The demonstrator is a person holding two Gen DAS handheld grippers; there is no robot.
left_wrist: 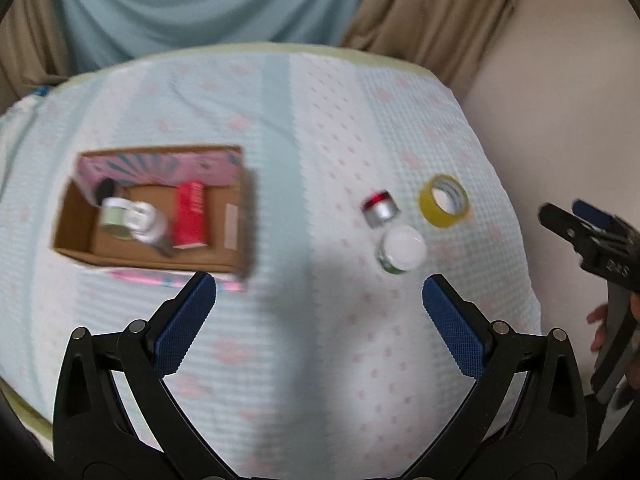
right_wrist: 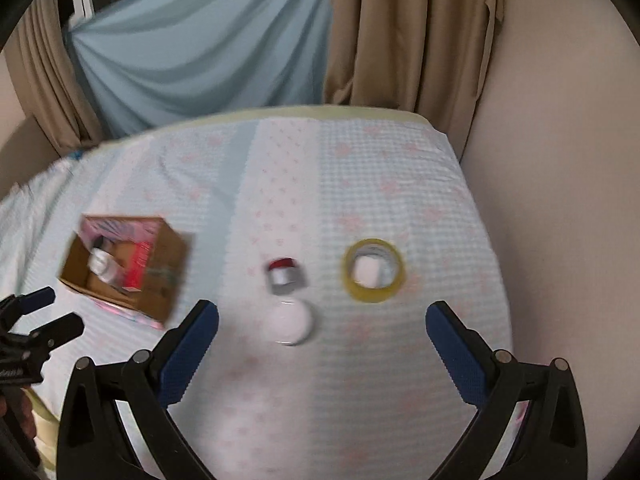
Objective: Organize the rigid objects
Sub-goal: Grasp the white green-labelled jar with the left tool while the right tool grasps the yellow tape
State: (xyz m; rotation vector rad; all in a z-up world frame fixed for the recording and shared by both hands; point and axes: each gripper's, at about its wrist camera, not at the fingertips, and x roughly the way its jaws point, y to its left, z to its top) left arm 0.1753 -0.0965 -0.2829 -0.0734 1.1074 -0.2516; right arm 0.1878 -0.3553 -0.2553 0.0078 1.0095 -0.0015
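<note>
The bed point(left_wrist: 304, 128), covered in a pale blue and white quilt with pink motifs, carries everything. The cardboard box point(left_wrist: 72, 216) lies open toward the bed's left edge; the loose items sit well apart from it, nearer the right edge.

The left wrist view looks into the box clearly: a red carton point(left_wrist: 191, 216) lies flat at its middle, with a white container point(left_wrist: 146, 220) just beside it and a pale green jar with a white lid point(left_wrist: 112, 214) at the left end, against a pink printed inner wall. In the right wrist view the same box point(right_wrist: 160, 256) is blurred, and only red and white patches show inside it.

Both views show the three loose items. The yellow tape roll point(right_wrist: 374, 271) lies flat, closest to the right edge. The silver jar with a red top point(right_wrist: 285, 276) lies tilted just left of the roll, and the white-lidded jar point(right_wrist: 289, 323) stands just in front of it. Only the left view shows the green print on that jar's side point(left_wrist: 401, 249); in the right view it is a white blur.

The left tool point(left_wrist: 320, 308) hangs above the quilt with its jaws spread wide, holding nothing. The right tool point(right_wrist: 322, 336) is likewise spread wide and empty, above the white-lidded jar and the tape roll. Each view catches the other tool at its margin: the right one point(left_wrist: 576, 216) and the left one point(right_wrist: 46, 312).
</note>
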